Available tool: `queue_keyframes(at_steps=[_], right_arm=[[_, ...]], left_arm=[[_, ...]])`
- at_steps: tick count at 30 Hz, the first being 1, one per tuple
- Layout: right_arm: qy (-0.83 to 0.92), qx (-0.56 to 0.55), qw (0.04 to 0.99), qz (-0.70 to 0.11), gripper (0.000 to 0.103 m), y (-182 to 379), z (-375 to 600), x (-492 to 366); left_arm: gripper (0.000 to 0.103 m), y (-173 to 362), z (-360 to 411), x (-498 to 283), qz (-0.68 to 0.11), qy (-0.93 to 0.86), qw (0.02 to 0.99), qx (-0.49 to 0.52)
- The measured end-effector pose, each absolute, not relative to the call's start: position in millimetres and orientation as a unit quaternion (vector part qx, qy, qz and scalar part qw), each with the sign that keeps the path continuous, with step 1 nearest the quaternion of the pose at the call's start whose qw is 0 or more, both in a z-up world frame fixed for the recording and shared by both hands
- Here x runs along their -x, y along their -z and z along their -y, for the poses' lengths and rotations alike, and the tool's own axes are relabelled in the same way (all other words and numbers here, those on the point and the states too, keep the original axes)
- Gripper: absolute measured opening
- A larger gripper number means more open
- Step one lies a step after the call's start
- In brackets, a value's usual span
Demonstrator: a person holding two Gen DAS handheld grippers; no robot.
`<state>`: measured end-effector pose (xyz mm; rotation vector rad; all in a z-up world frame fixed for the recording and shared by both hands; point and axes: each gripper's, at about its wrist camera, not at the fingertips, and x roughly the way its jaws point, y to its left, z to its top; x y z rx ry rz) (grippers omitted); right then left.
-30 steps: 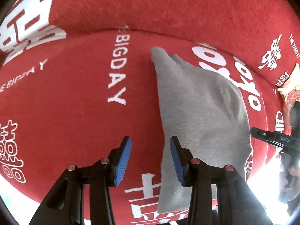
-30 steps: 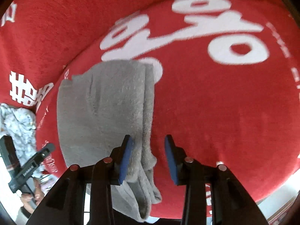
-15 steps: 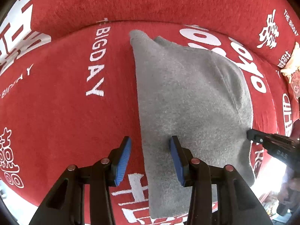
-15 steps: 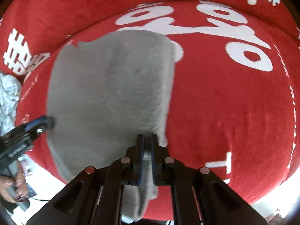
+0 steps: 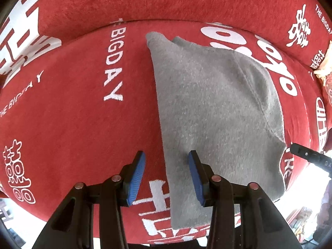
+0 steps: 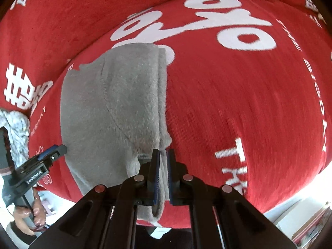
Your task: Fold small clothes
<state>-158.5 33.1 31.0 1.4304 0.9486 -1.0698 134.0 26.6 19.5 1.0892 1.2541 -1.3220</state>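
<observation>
So the grey garment is lying flat on the red blanket, long side running away from me. My right gripper is pinched tight on its near right edge. My left gripper hangs over the near left edge, jaws partly apart with that edge between them, nothing gripped yet. Left edge is probably next.

Home, red printed sofa cover

The garment lies on the printed cover — a crumpled cloth off its left edge.
</observation>
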Motion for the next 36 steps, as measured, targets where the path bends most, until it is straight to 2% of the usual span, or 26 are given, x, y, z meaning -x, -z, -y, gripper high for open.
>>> queue_keyframes(at_steps=[11, 12, 13, 14, 16, 18, 20, 21, 22, 23, 25, 27, 28, 36], right_arm=[[0.447, -0.606, 0.520, -0.403, 0.009, -41.8, -42.5, 142.4], [0.447, -0.605, 0.520, -0.405, 0.009, -42.6, -43.2, 139.8], [0.447, -0.604, 0.519, -0.408, 0.010, -43.1, -43.7, 138.0], [0.447, -0.601, 0.517, -0.413, 0.010, -44.3, -44.9, 134.4], [0.447, -0.599, 0.516, -0.419, 0.010, -46.8, -46.9, 129.1], [0.447, -0.594, 0.515, -0.426, 0.022, -50.5, -48.5, 122.4], [0.451, -0.584, 0.517, -0.434, 0.073, -56.8, -49.8, 114.9], [0.455, -0.576, 0.521, -0.435, 0.079, -61.2, -50.6, 112.0], [0.460, -0.567, 0.525, -0.437, 0.081, -65.8, -50.7, 108.9], [0.462, -0.556, 0.529, -0.444, 0.081, -70.6, -50.8, 104.8], [0.466, -0.536, 0.534, -0.459, 0.083, -79.7, -51.8, 97.1], [0.469, -0.526, 0.535, -0.466, 0.091, -85.6, -52.1, 93.6], [0.470, -0.523, 0.534, -0.469, 0.102, -87.0, -50.8, 92.4], [0.477, -0.517, 0.529, -0.475, 0.103, -114.2, -52.2, 86.1]], left_arm=[[0.046, -30.1, -39.6, -138.1, -0.518, 0.525, 0.492, -0.462], [0.051, -31.2, -40.9, -138.3, -0.515, 0.524, 0.495, -0.464], [0.067, -32.8, -42.4, -138.6, -0.511, 0.522, 0.499, -0.467], [0.077, -35.6, -43.9, -139.0, -0.506, 0.521, 0.503, -0.468], [0.077, -42.1, -46.8, -139.8, -0.498, 0.524, 0.509, -0.468], [0.077, -45.0, -48.9, -140.9, -0.501, 0.517, 0.509, -0.472], [0.078, -50.2, -52.3, -144.1, -0.510, 0.511, 0.512, -0.466], [0.081, -52.9, -53.3, -145.4, -0.512, 0.509, 0.515, -0.463], [0.098, -56.6, -54.5, -147.6, -0.514, 0.505, 0.517, -0.461], [0.103, -60.1, -56.0, -148.6, -0.514, 0.502, 0.522, -0.460], [0.103, -69.0, -58.7, -149.5, -0.504, 0.502, 0.533, -0.459], [0.103, -75.5, -60.2, -148.9, -0.495, 0.498, 0.537, -0.468], [0.103, -78.8, -61.0, -148.5, -0.494, 0.497, 0.536, -0.471], [0.103, -102.5, -70.1, -147.6, -0.501, 0.482, 0.535, -0.480]])
